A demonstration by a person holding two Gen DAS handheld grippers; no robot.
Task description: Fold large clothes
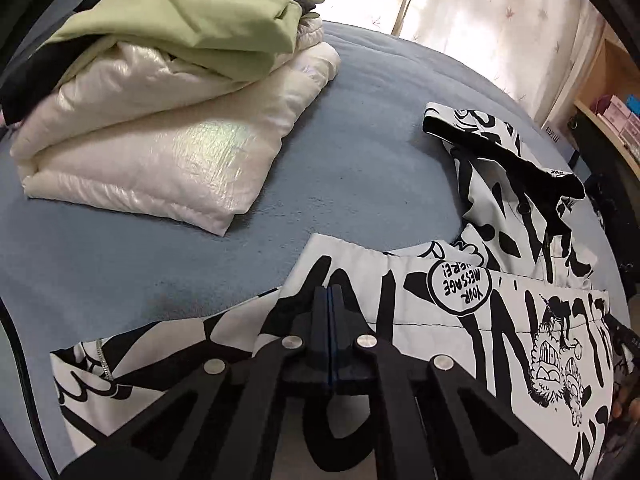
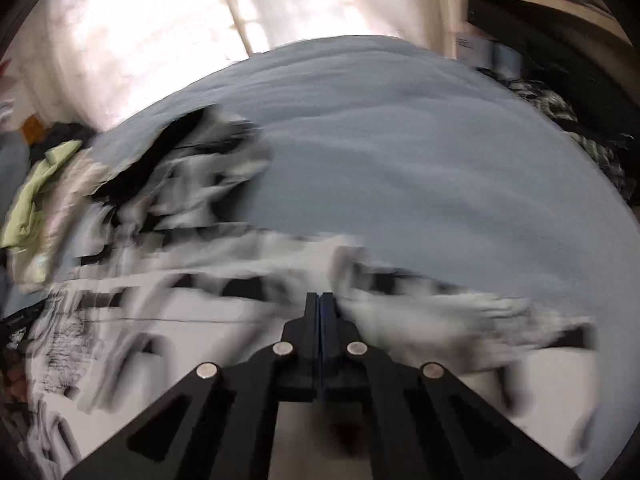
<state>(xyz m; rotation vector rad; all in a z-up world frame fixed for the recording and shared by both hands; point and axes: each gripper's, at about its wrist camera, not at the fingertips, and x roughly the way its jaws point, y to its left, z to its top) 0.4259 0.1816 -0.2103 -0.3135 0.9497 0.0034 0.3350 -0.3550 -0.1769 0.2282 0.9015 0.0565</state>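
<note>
Left wrist view: the left tool (image 1: 330, 294) is clenched tight over the black-and-white printed jacket (image 1: 460, 320), which lies spread on the blue bed (image 1: 360, 120) near a folded white puffer coat (image 1: 160, 140); right wrist view is blurred, right tool (image 2: 321, 300) clenched too, over the same jacket's edge
</note>
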